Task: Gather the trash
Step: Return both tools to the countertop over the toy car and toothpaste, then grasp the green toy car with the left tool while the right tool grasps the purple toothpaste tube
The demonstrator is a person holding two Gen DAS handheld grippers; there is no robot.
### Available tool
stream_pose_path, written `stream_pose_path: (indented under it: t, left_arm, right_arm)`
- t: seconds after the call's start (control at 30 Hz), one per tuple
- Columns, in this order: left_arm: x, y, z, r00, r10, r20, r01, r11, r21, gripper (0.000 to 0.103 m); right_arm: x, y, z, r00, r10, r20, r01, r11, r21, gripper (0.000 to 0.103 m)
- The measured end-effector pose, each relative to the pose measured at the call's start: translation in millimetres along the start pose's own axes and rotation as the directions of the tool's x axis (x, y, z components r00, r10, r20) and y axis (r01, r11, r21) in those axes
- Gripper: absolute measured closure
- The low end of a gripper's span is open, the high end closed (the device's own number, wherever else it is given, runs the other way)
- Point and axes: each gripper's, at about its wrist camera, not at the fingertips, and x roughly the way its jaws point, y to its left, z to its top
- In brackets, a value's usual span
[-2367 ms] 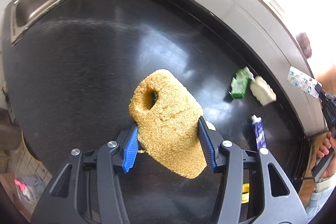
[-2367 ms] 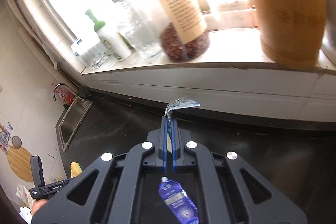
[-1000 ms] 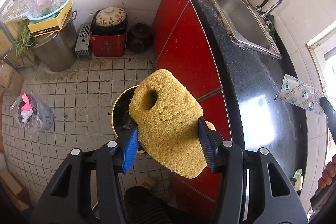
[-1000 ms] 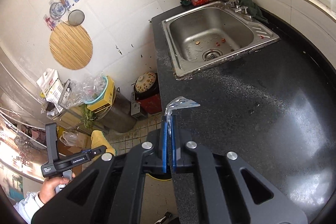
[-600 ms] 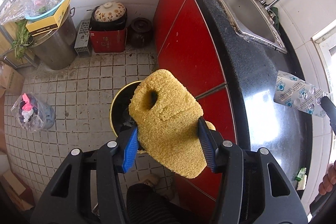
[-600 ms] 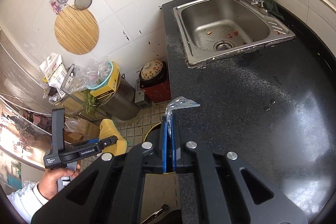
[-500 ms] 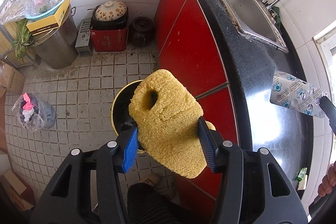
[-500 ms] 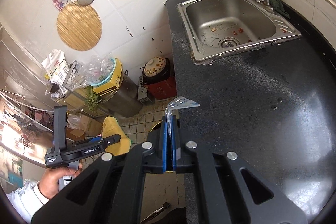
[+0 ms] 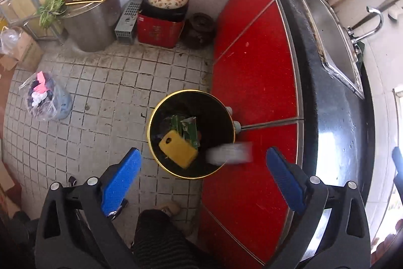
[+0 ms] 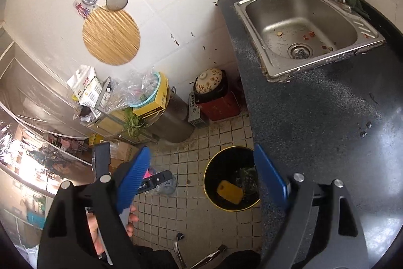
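Observation:
A black bin with a gold rim (image 9: 149, 129) stands on the tiled floor by the red cabinet. The yellow sponge (image 9: 178, 149) lies inside it on green wrappers (image 9: 187, 126). A pale blurred blister pack (image 9: 229, 153) is in mid-air over the bin's right rim. My left gripper (image 9: 202, 180) hangs above the bin, its jaws opening with nothing between them. My right gripper (image 10: 201, 178) is over the counter edge, jaws also opening and empty. Below it are the bin (image 10: 216, 168) and the sponge (image 10: 229, 192).
Black counter (image 10: 327, 130) with a steel sink (image 10: 302, 27) runs along the right. Red cabinet doors (image 9: 252, 82) stand beside the bin. A steel drum (image 9: 93, 24), a lidded pot (image 9: 166, 1) and a plastic bag (image 9: 45, 100) are on the floor. A person's leg (image 9: 156, 238) is below.
Both grippers have opened. The sponge dropped from the left jaws into the bin. The blister pack left the right jaws and is falling at the bin's rim.

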Motion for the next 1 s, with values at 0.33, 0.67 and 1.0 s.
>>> stream_pose_path:
  t: [0.33,0.67,1.0]
  left_arm:
    - [-15.7,-125.3,-62.5,0.997,0.006,0.082,-0.046,0.866,0.498,0.007]
    - [-8.2,-274.6,-220.6,0.972,-0.129,-0.195,0.226,0.305,0.925,0.007]
    - [3.6,-350.0,-319.1,0.972,-0.039,-0.233,0.235,0.054,0.971,0.007]
  right_arm:
    - [-170.7,-159.1,-62.4,0.798,-0.588,0.136,0.548,0.8,0.243,0.006]
    - [-340.9,-260.8,-306.9,0.525,-0.85,-0.044,0.682,0.39,0.619,0.006]
    - [-381.0,-253.0,-497.9,0.529,-0.82,-0.218,0.542,0.129,0.83,0.006]
